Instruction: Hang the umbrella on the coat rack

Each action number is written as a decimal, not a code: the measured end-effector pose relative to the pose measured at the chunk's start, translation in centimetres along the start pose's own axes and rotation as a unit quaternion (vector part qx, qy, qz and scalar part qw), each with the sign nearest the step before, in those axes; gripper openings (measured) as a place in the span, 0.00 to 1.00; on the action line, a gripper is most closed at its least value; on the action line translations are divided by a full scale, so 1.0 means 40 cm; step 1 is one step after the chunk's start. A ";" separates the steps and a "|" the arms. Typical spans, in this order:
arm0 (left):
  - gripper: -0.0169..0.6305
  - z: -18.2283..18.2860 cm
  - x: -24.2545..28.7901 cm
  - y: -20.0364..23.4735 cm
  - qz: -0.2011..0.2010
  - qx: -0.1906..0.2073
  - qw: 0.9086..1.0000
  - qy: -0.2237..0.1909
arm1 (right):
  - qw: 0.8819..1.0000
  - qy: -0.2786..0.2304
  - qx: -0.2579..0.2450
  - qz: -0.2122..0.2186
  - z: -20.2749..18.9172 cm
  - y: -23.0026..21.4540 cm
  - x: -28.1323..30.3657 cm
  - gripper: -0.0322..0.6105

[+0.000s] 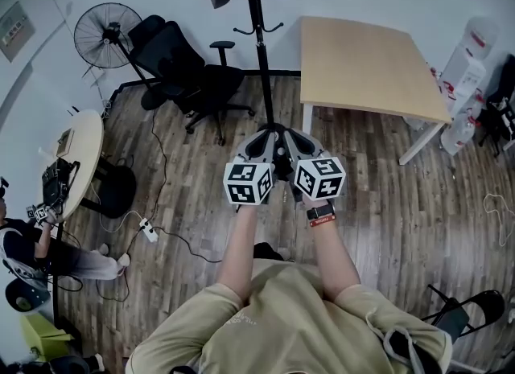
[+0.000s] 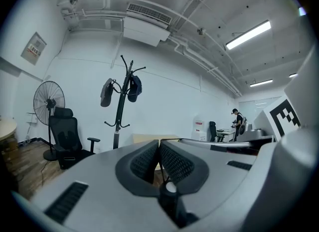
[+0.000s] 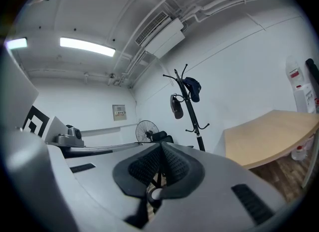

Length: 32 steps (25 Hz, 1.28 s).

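The black coat rack (image 1: pixel 259 51) stands on the wood floor just ahead of both grippers. A dark grey folded item that looks like a compact umbrella (image 2: pixel 106 92) hangs from a left hook near its top. A dark blue item (image 2: pixel 134 87) hangs from a hook beside it. In the right gripper view the rack (image 3: pixel 192 111) shows both hanging things. My left gripper (image 1: pixel 259 144) and right gripper (image 1: pixel 299 144) are held side by side near the rack's base. Both are shut with nothing between their pads.
A light wooden table (image 1: pixel 364 59) stands right of the rack, and a black office chair (image 1: pixel 183 67) and a standing fan (image 1: pixel 107 34) to its left. A power strip (image 1: pixel 149 230) with cables lies on the floor. A seated person (image 1: pixel 40 244) is at a round table, far left.
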<state>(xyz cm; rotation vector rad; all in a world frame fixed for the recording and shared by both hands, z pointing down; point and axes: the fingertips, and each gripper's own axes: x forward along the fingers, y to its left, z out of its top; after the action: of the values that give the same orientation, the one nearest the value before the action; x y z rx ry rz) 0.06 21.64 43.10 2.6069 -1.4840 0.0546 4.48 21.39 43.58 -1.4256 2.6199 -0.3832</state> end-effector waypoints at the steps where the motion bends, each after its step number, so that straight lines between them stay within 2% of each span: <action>1: 0.07 -0.002 0.009 0.000 0.001 -0.001 1.000 0.002 | 1.000 0.002 0.001 0.000 -0.002 -0.008 0.004 0.07; 6: 0.07 -0.004 0.068 0.038 0.005 -0.003 1.000 0.004 | 1.000 0.008 0.005 0.004 -0.011 -0.043 0.067 0.07; 11: 0.07 -0.003 0.169 0.124 0.006 -0.005 1.000 -0.002 | 1.000 0.011 0.000 0.008 -0.016 -0.097 0.190 0.07; 17: 0.07 0.020 0.330 0.286 0.017 -0.023 1.000 -0.012 | 1.000 0.017 -0.015 0.014 -0.001 -0.169 0.401 0.07; 25: 0.07 0.064 0.592 0.484 0.011 -0.033 0.999 -0.004 | 0.999 0.031 -0.010 -0.014 0.044 -0.321 0.707 0.07; 32: 0.07 0.086 0.801 0.651 0.002 -0.041 0.999 0.007 | 0.999 0.038 -0.005 -0.020 0.061 -0.432 0.948 0.07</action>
<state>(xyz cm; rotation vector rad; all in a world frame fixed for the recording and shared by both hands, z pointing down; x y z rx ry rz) -6.01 -19.25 45.68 2.5336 -1.4550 0.0119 -1.61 -19.81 46.28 -1.4986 2.6586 -0.4363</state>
